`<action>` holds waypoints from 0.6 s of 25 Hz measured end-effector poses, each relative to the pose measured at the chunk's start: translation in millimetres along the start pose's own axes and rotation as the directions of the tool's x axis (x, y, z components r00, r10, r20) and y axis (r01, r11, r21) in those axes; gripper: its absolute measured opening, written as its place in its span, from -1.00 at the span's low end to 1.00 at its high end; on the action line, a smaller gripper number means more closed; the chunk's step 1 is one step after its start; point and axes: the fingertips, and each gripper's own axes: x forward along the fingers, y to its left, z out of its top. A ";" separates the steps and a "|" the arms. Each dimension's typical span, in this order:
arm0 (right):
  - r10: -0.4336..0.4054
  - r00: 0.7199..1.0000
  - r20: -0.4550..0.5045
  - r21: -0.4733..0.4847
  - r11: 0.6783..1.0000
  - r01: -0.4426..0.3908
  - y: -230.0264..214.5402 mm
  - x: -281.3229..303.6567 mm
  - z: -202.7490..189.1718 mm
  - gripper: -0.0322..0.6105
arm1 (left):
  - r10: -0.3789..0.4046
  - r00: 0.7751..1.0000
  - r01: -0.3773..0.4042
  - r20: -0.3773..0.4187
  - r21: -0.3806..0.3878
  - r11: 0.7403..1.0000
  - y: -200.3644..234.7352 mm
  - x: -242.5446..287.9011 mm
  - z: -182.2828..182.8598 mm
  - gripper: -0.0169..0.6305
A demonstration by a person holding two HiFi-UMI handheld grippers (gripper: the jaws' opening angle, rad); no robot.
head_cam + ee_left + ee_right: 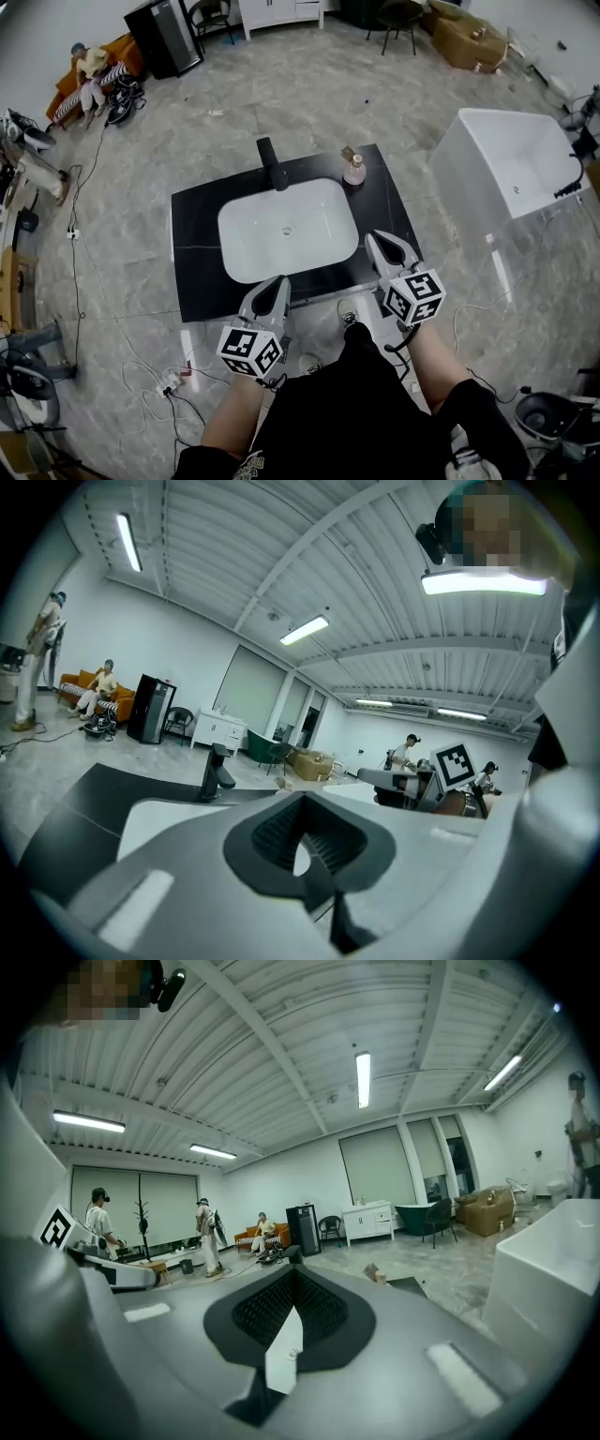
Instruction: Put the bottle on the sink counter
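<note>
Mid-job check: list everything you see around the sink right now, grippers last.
sink counter: one, black, middle of the floor
basin: one, white, set in the counter
faucet: one, black, counter's far edge
bottle: one, pink, upright on the counter's far right part
bathtub: one, white, right of the counter
sofa: one, orange, far left, a person seated on it
left gripper: one, grey, jaws together, empty, at the counter's near edge
right gripper: one, grey, jaws together, empty, over the counter's near right

Pink bottle point(353, 170) upright on black sink counter point(195, 272), behind the white basin point(286, 230). Left gripper point(278, 282) and right gripper point(376, 240) over near edge.
</note>
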 end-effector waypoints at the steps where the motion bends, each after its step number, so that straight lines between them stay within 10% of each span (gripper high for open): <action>1: -0.003 1.000 0.005 0.003 1.000 0.003 8.3 -7.7 -0.7 -0.81 | -0.006 1.000 0.006 -0.002 0.008 1.000 -1.8 -7.5 -0.5 -0.95; 15: -0.029 1.000 -0.006 0.003 1.000 0.029 70.2 -89.6 -20.7 -0.81 | -0.086 0.996 0.087 -0.036 0.035 0.996 -36.3 -64.8 -19.4 -0.95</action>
